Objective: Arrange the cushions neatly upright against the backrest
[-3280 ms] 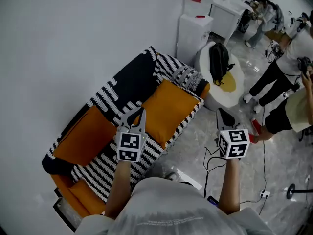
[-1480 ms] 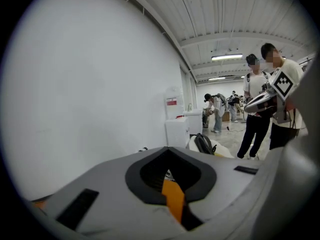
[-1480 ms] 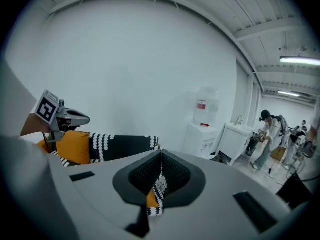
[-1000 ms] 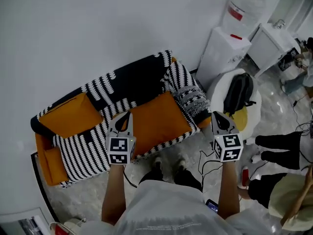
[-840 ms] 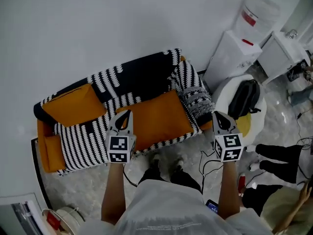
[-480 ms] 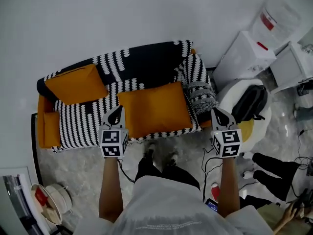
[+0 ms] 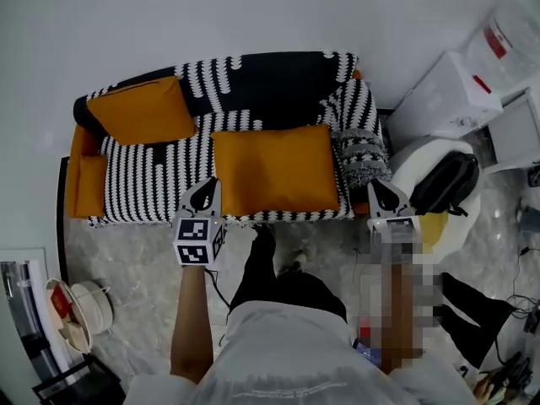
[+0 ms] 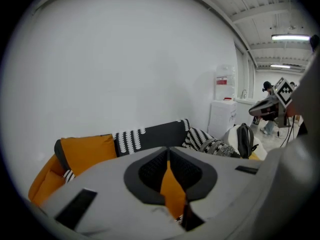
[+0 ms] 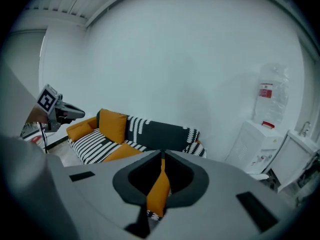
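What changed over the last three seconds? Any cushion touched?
The person turned to face the sofa squarely; the left tool, earlier over the seat, and the right tool, earlier out over the floor, now hover near its front edge. Nothing gripped or released: both tools stay shut, empty. The flat cushion still lies on the seat, the upright cushion against the backrest.

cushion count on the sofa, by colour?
Orange cushions: 2, upright one and flat one
Patterned cushions: 1
Total: 3
Orange block at far left: cushion or armrest unclear, not counted.
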Tool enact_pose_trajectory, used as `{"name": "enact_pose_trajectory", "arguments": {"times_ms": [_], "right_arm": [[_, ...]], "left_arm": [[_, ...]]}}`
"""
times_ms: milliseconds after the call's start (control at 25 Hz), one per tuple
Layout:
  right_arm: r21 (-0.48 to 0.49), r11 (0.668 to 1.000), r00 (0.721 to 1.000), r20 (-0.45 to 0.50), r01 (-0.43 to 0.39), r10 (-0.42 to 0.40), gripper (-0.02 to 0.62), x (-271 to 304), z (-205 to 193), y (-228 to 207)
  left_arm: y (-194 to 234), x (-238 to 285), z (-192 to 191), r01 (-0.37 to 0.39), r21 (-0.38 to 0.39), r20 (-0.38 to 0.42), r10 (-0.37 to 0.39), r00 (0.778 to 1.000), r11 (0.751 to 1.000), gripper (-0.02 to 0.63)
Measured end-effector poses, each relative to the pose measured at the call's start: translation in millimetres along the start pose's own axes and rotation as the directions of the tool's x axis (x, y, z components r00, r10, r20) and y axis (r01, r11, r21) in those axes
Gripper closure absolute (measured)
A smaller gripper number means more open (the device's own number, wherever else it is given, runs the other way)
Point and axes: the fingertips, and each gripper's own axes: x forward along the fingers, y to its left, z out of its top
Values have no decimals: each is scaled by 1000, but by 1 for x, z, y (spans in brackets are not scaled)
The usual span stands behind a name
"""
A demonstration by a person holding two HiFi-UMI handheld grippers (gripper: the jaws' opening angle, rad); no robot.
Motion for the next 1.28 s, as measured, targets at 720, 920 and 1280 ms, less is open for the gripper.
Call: {"name": "enact_pose_trajectory", "arguments": {"times_ms": [720, 920, 1280], "right_arm": [[45, 998, 990, -132, -36, 41, 588, 75, -113, 43], [29, 998, 982, -180, -50, 54, 586, 96, -153, 51], [65, 998, 966, -255, -25, 41, 569, 143, -228, 48]], "left_arm": [[23, 44, -154, -5, -86, -130, -6, 991, 996, 541], [22, 61, -195, 7, -87, -166, -21, 986, 996, 528], [31, 89, -273, 19, -61, -237, -33, 971, 998, 514]]}}
